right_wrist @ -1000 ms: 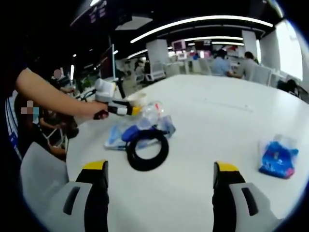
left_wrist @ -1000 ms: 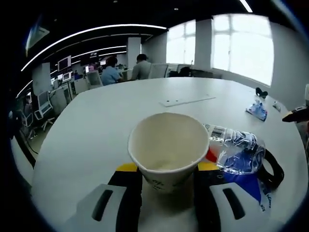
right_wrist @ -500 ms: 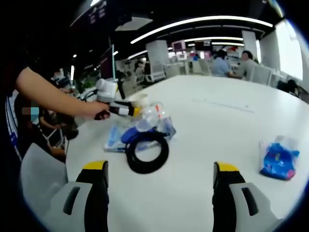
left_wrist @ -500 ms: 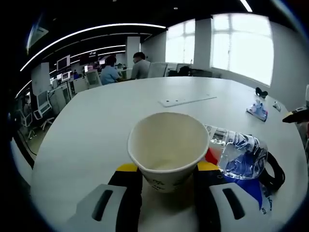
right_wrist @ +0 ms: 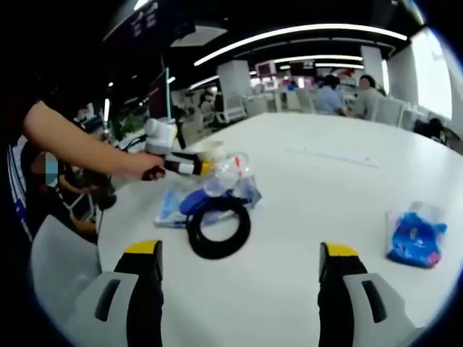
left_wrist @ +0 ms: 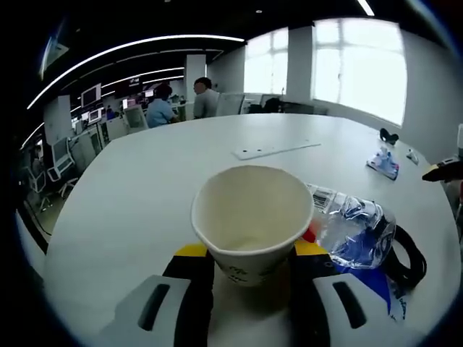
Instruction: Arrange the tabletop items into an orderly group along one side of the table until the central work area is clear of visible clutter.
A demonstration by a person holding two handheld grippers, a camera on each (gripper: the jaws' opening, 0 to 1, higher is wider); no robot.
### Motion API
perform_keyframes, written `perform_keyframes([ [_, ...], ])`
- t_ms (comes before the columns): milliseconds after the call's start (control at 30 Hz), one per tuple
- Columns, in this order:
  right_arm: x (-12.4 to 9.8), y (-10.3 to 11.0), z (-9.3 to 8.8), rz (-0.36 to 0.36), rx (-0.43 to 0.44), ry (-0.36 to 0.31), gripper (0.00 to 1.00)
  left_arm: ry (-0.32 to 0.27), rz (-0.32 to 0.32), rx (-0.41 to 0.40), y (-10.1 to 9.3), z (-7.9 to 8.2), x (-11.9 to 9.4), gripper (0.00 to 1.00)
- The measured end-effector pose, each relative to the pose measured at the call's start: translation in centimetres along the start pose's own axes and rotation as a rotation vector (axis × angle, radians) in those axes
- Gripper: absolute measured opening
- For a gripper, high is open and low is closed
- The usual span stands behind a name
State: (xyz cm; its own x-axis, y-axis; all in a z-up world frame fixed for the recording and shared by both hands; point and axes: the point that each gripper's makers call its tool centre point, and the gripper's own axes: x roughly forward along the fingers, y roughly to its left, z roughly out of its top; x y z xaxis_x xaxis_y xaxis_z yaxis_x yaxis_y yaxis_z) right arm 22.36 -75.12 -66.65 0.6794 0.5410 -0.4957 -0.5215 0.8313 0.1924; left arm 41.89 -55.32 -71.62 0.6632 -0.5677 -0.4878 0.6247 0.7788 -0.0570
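Between the left gripper (left_wrist: 246, 278)'s fingers sits a paper cup (left_wrist: 250, 219), clamped upright; a crushed plastic bottle (left_wrist: 351, 228) lies just right of them, bare white table (left_wrist: 145, 188) ahead and left. In the right gripper view, the right gripper (right_wrist: 239, 278) stands wide open and empty; a black ring (right_wrist: 218, 228) lies ahead-left, a blue packet (right_wrist: 414, 240) beyond the right finger, its print unreadable.
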Motion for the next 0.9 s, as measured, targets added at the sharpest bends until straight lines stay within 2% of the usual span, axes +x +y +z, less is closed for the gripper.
perform_keyframes([
  [233,-0.1,0.0,0.0,-0.001,0.002,0.002,0.87,0.031,-0.014,-0.009,-0.2,-0.6,0.1,0.4],
  [533,-0.2,-0.4,0.3,-0.012,0.001,-0.004,0.87,0.047,0.004,0.002,0.1,-0.9,0.0,0.49],
  [667,-0.2,-0.1,0.5,-0.007,0.003,-0.007,0.87,0.046,0.014,-0.013,0.2,-0.9,-0.6,0.52],
  [900,0.3,0.8,0.6,0.013,-0.002,-0.008,0.87,0.035,0.012,-0.015,-0.6,-1.0,-1.9,0.52],
])
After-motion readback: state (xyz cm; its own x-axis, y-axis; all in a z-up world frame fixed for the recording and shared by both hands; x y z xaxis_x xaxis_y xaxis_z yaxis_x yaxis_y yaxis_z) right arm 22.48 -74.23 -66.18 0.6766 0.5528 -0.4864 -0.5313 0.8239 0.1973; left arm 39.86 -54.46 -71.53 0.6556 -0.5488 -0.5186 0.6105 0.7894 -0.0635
